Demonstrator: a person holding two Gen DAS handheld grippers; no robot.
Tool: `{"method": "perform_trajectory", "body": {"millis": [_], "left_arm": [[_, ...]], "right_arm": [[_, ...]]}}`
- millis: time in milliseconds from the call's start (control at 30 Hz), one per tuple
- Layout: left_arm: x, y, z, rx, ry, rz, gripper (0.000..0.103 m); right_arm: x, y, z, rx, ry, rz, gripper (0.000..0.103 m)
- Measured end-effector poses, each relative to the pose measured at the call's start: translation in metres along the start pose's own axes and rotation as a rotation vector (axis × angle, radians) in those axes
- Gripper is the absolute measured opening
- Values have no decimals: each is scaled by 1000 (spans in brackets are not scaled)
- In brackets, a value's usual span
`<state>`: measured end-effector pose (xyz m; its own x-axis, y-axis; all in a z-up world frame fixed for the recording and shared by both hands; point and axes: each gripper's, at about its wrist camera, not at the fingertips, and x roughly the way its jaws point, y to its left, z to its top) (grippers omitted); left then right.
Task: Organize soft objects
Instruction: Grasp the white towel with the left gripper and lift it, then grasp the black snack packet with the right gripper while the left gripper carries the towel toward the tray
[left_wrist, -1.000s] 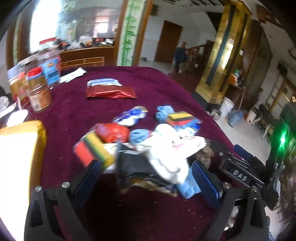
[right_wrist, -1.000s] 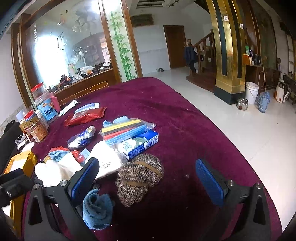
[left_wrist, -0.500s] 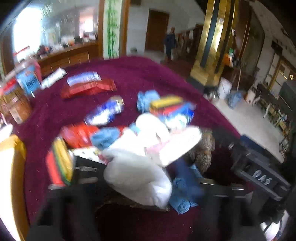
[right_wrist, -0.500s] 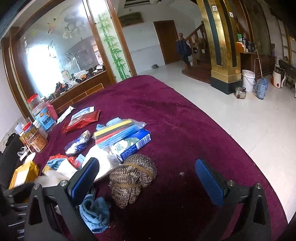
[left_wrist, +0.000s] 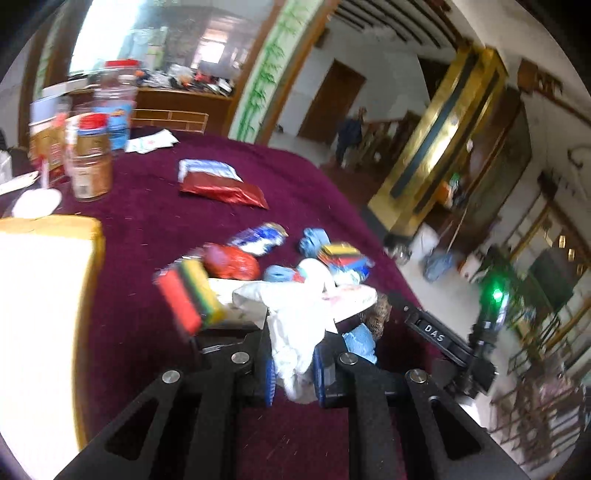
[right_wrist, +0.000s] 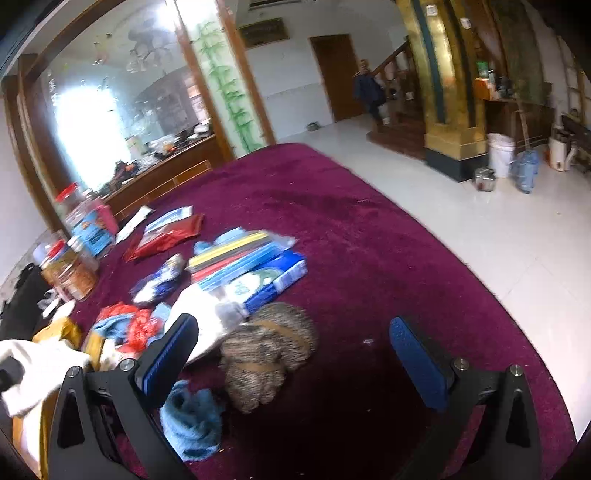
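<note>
- A white cloth is pinched between the blue pads of the left hand-held gripper, whose jaws have just been closing onto it; the cloth is bunched and spills forward over the pile.
- The same cloth is seen at the left edge of the right wrist view, raised above the maroon table.
- Just beyond the grip, a striped sponge, a red bag and a light blue cloth are crowded together, touching or overlapping.
- The right hand-held gripper is held with its jaws spread wide and nothing between the pads; a brown knitted bundle lies on the table between its fingers, nearer the left one.
- A blue cloth lies beside the left finger.
- Jars stand at the far left of the table, well apart from the pile.
- To the right of the knitted bundle, the table is bare up to its rounded edge, past which tiled floor is seen.
</note>
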<state>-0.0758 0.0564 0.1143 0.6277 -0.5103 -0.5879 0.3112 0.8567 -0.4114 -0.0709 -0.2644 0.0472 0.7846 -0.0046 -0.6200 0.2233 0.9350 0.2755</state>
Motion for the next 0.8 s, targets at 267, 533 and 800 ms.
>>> {"method": "perform_trajectory", "body": {"millis": [267, 533, 800], "left_arm": [[-51, 43, -8, -80, -69, -17, 14], [-78, 71, -11, -129, -132, -2, 15], [-95, 106, -22, -183, -159, 47, 15]], "right_arm": [[-46, 58, -17, -188, 80, 194, 103], [-47, 132, -50, -504, 155, 237, 103], [-22, 144, -50, -515, 298, 302, 103]]}}
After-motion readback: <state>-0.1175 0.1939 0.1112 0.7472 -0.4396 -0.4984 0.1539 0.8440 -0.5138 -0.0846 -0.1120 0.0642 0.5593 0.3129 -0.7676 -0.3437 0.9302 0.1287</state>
